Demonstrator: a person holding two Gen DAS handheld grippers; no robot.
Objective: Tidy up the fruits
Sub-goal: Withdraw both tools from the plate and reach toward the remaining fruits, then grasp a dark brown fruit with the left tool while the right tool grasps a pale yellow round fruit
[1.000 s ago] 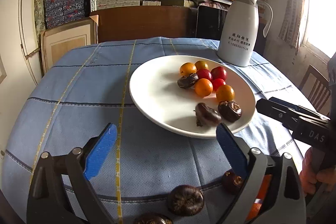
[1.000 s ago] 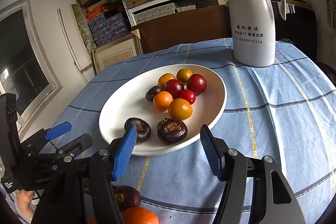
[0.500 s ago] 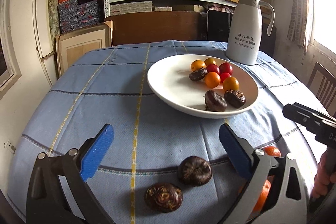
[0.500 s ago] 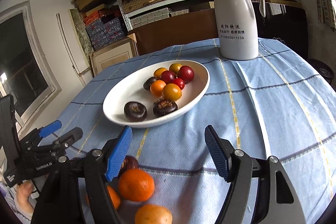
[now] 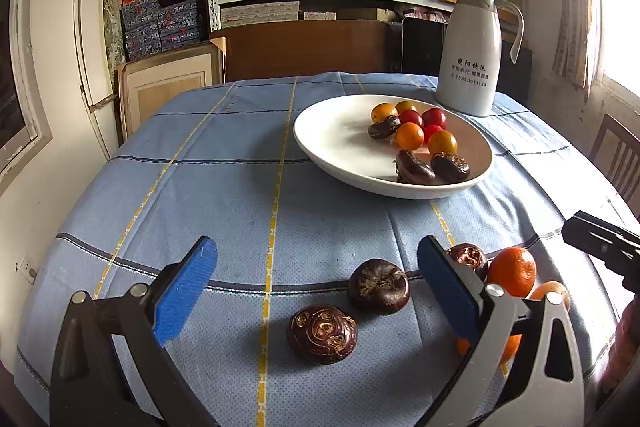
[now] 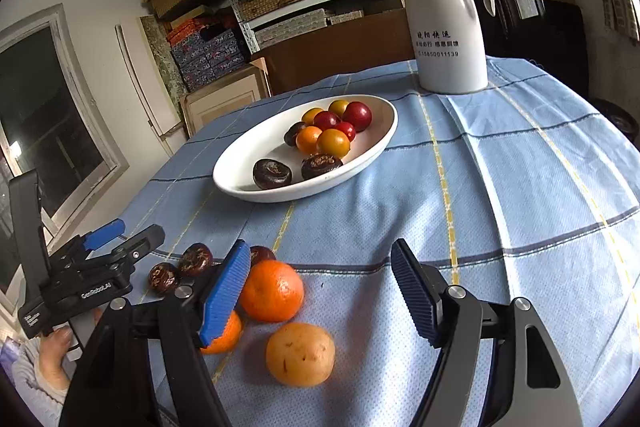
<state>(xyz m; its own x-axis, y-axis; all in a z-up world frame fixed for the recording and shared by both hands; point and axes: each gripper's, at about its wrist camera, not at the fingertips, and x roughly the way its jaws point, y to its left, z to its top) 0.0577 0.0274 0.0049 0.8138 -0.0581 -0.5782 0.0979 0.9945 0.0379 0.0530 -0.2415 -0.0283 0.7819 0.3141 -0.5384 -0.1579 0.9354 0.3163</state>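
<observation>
Two tools hovered low over the near edge of the desk [image 5: 224, 155], which was covered with a blue checked cloth. The left tool [image 5: 316, 283] stood with its blue pads wide apart and gripped nothing; two dark brown water chestnuts lay on the cloth between the pads, the nearer chestnut [image 5: 322, 333] showing its ringed base and the farther chestnut [image 5: 378, 286] just behind it, both untouched. A third chestnut [image 5: 468, 255] sat behind the right pad of this tool, next to an orange mandarin [image 5: 512, 271]. The right tool [image 6: 320, 291] had just been opening its jaws and they stood apart, clamped on nothing; the mandarin [image 6: 272, 290] lay just beside its left pad, a second mandarin [image 6: 224, 337] was partly hidden under that pad, and a pale yellow-orange fruit [image 6: 300, 353] lay on the cloth in the gap, nearer to the camera. Farther back on the desk stood a white oval plate [image 5: 332, 131] that held red and orange cherry tomatoes and three more chestnuts. A white thermos jug [image 6: 444, 15] stood behind the plate, close to the far edge. In the right wrist view a hand [image 6: 56, 347] in a grey sleeve held the handle of the left tool
</observation>
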